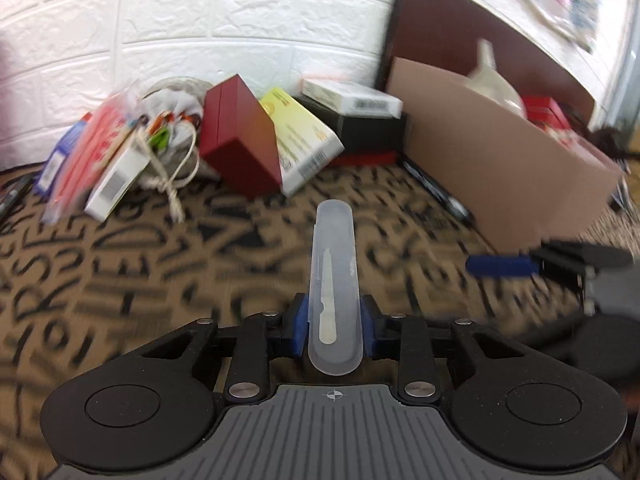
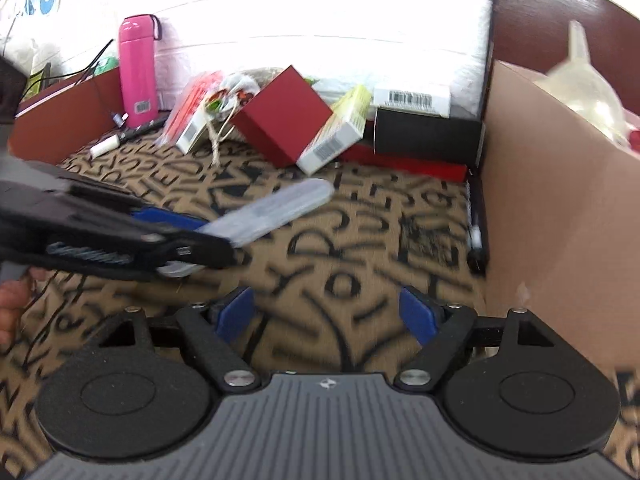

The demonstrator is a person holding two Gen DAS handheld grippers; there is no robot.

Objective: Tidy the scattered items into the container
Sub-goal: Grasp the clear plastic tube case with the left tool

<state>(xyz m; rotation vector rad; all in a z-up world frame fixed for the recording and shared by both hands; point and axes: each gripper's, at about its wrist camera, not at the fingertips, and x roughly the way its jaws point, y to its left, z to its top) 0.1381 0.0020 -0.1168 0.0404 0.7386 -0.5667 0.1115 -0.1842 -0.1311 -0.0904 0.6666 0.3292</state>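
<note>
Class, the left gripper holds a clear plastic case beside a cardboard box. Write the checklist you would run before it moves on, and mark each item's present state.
1. Left gripper shut on the translucent oblong plastic case: ok.
2. Case lifted off the letter-patterned tablecloth: ok.
3. Brown cardboard box open on top: ok.
4. Free room inside the box beside the pale plastic funnel: cannot tell.
5. Right gripper open and empty: ok.
6. Right gripper out of the left's path to the box: cannot tell.

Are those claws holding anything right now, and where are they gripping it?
The left claw pinches a translucent plastic case across its sides near one end; the rest sticks forward. The right claw is open and holds nothing.
</note>
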